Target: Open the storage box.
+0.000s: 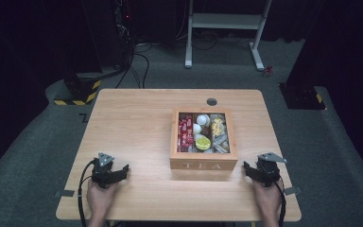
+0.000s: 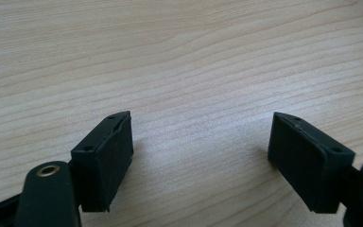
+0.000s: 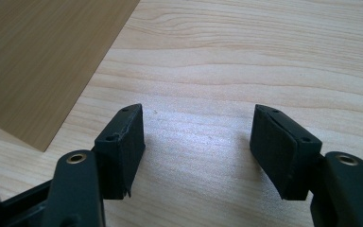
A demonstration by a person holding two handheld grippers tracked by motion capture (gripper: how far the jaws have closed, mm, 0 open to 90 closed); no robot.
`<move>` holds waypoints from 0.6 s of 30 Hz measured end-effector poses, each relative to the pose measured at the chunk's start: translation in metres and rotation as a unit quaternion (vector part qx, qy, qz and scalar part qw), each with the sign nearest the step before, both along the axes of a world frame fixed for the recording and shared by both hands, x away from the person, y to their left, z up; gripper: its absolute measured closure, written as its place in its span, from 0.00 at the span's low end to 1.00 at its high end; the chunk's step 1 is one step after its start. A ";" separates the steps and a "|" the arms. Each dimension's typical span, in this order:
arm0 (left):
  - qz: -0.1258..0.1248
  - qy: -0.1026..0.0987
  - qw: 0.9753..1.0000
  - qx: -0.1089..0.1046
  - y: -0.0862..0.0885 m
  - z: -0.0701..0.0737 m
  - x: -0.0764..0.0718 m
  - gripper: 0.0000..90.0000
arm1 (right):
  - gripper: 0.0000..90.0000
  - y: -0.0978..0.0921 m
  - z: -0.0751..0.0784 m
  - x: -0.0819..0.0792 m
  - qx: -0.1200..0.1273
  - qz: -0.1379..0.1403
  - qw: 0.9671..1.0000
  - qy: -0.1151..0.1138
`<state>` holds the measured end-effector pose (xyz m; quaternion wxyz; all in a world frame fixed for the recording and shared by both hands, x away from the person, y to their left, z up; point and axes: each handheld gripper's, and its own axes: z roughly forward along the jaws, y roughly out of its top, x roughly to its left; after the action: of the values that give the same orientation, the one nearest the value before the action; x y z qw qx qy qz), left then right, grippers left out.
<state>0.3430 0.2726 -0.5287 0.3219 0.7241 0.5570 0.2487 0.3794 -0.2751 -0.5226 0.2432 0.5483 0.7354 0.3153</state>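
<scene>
left gripper (image 1: pixel 118 171): black body, grey three-cornered top plate, black trailing cable
right gripper (image 1: pixel 251 170): black, same grey plate
pads (image 2: pixel 108 163): black, brass-ringed screw holes behind

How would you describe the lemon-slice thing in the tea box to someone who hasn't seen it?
Find the wooden box marked TEA at the middle of the table. In its middle compartment, at the near end, lies a round yellow-green slice, the one disc-shaped item beside the red packets.

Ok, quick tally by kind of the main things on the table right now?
Wooden tea box: 1
Grippers, left gripper and right gripper, both open on the table: 2
Total: 3, box contents too small to count.
</scene>
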 end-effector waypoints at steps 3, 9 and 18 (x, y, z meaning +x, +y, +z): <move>0.000 0.000 1.000 0.000 0.000 0.000 0.000 0.26 | 0.40 0.000 0.000 0.000 0.000 0.000 1.000 0.000; 0.000 0.000 1.000 0.000 0.000 0.000 0.000 0.26 | 0.40 0.000 0.000 0.000 0.000 0.000 1.000 0.000; 0.000 0.000 1.000 0.000 0.000 0.000 0.000 0.26 | 0.42 -0.001 0.000 0.000 0.000 0.001 1.000 -0.001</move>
<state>0.3430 0.2726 -0.5287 0.3223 0.7237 0.5572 0.2487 0.3791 -0.2759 -0.5226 0.2435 0.5471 0.7357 0.3164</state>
